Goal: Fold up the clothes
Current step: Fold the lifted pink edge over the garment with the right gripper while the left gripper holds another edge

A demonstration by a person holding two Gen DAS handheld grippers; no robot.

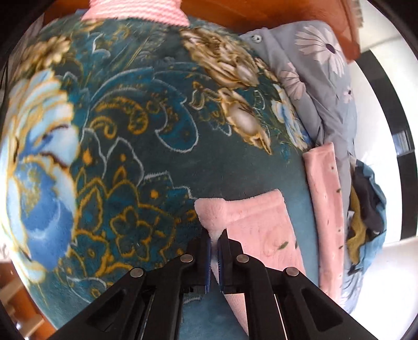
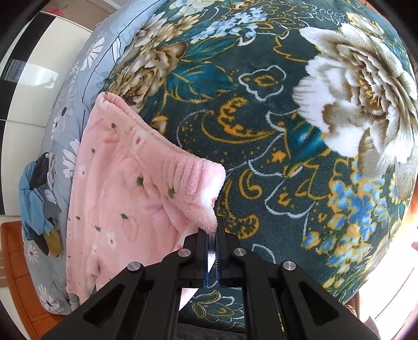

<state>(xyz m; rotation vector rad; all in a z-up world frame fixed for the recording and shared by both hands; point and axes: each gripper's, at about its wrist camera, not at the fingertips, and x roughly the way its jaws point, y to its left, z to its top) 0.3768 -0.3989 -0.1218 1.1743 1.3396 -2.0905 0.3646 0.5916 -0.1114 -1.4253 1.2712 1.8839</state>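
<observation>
Pants (image 2: 125,198): pink fleece, on bed blanket (image 2: 261,130)
Left tool (image 1: 214,245): pinching hem corner
Right tool (image 2: 212,235): pinching waistband corner
Risk: thick fleece may slip free, leaving fold crooked

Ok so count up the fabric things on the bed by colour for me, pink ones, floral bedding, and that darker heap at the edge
Pink fleece garment, held by left gripper and right gripper: 1
Pink striped cloth at the far end: 1
Teal floral blanket: 1
Grey daisy quilt: 1
Blue, navy and mustard clothes heap: 1
Total: 5
</observation>
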